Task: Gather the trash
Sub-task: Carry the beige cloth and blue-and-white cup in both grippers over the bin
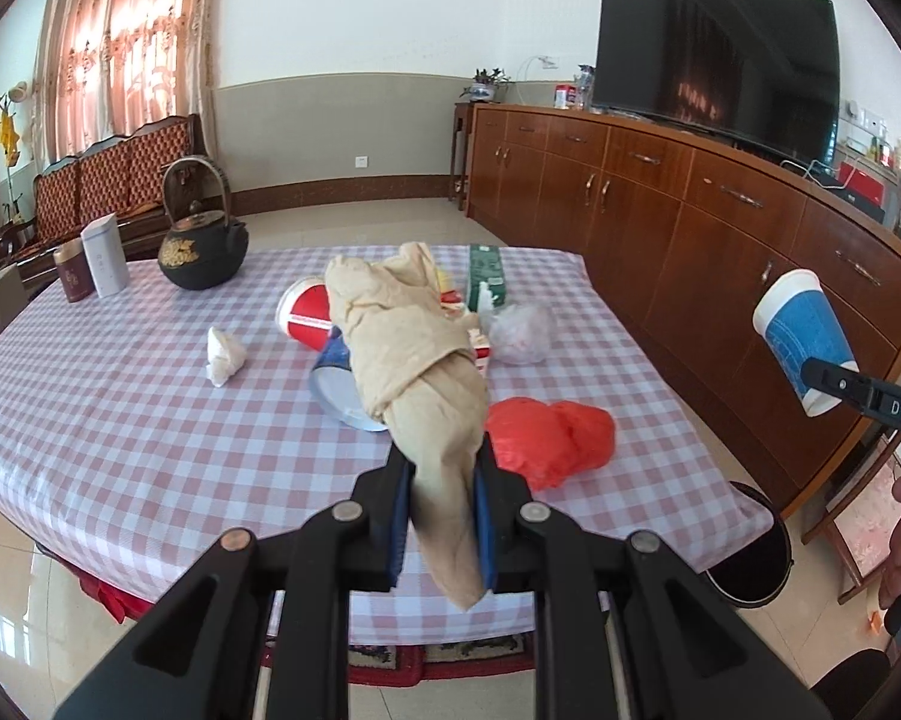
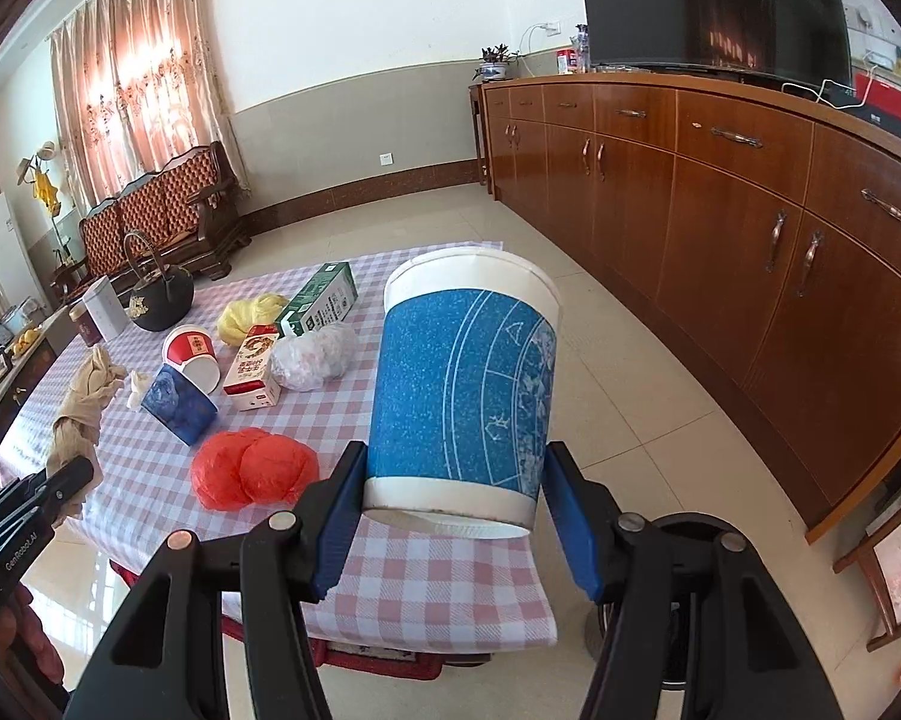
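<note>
My left gripper (image 1: 444,510) is shut on a crumpled beige paper bag (image 1: 414,354) and holds it above the checked table (image 1: 120,420); it also shows in the right wrist view (image 2: 81,414). My right gripper (image 2: 456,516) is shut on a blue and white paper cup (image 2: 465,384), held off the table's right edge; it also shows in the left wrist view (image 1: 801,336). On the table lie a red plastic bag (image 2: 252,468), a red cup (image 2: 189,354), another blue cup (image 2: 180,399), a clear bag (image 2: 315,354), a small carton (image 2: 252,369), a green box (image 2: 318,300), a yellow bag (image 2: 249,315) and a white tissue (image 1: 225,354).
A black bin (image 1: 756,546) stands on the floor by the table's near right corner. A black teapot (image 1: 204,252) and two tins (image 1: 93,267) stand at the table's far left. A long wooden cabinet (image 2: 750,228) with a TV runs along the right.
</note>
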Tool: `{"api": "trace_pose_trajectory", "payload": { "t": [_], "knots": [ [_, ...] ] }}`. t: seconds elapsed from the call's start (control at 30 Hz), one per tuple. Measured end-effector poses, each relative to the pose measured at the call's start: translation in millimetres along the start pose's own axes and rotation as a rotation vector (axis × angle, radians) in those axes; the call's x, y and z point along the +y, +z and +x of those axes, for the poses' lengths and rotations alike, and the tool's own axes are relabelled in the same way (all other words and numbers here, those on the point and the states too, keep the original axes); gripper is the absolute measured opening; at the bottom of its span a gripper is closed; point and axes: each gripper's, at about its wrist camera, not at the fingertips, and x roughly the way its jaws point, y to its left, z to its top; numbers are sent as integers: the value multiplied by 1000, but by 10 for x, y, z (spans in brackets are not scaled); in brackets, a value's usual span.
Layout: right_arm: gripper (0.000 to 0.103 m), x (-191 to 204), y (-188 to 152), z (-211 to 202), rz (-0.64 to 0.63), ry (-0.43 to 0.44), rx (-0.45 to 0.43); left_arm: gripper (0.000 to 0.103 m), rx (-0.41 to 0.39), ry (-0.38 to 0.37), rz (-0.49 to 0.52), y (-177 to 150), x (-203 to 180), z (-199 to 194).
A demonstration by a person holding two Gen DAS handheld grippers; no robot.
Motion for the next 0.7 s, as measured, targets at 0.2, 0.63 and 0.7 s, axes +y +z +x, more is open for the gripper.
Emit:
{"api": "trace_pose_trajectory", "payload": {
  "t": [0.2,0.63,0.7],
  "knots": [
    [60,-296,-92,-296,30,-44,-12,20,-24,-58,52,11,-358,-125],
    [60,-931,-334,-811,96,-134,-26,20,-15,-207,172,-27,-1168,-182],
    [60,-1046,-395,-865,108,-149,-23,20,-8,-230,193,-55,-1313,-170]
  ]
}}
